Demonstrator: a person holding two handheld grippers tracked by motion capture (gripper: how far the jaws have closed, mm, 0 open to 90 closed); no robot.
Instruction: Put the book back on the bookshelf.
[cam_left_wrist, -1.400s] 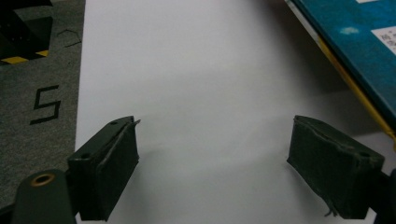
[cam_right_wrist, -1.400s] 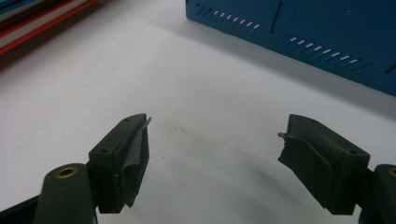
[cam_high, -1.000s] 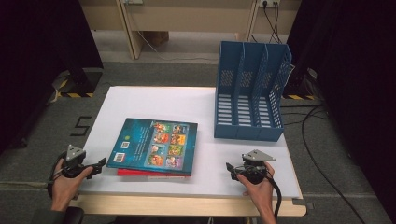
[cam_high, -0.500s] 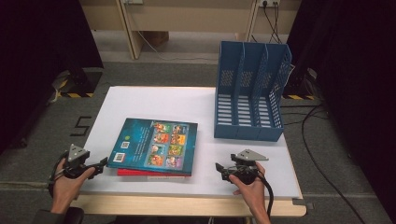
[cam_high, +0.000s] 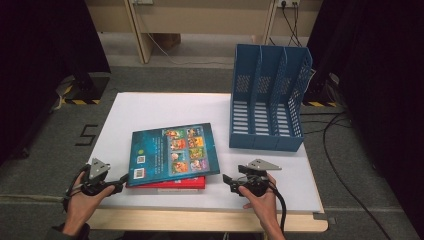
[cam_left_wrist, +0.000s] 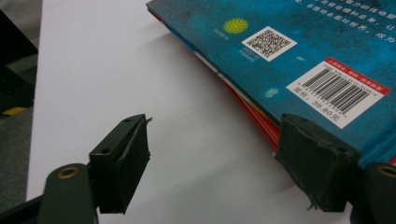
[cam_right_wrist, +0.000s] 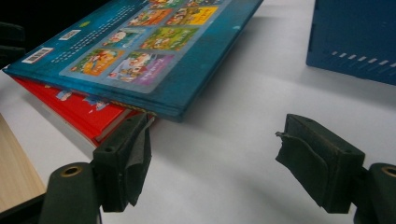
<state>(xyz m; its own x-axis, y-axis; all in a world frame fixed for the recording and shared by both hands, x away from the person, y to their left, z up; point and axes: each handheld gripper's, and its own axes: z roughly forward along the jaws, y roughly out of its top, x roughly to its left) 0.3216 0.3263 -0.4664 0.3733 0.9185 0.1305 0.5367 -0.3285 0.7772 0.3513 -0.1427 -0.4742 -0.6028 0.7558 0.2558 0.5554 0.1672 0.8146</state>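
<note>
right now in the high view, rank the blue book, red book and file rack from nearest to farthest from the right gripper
1. Red book, just left of the right gripper.
2. Blue book, on top of it; nearly as close.
3. Blue file rack, farther back on the table.

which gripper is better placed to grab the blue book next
Left. One jaw of the left gripper is already at the blue book's corner, jaws open. The right gripper sits just off the opposite corner.

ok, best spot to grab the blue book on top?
Probably the blue book by its near right corner, coming in level from the right: it is thin and flat, and that corner overhangs the red book below, so one jaw of the right gripper can slide under.
</note>
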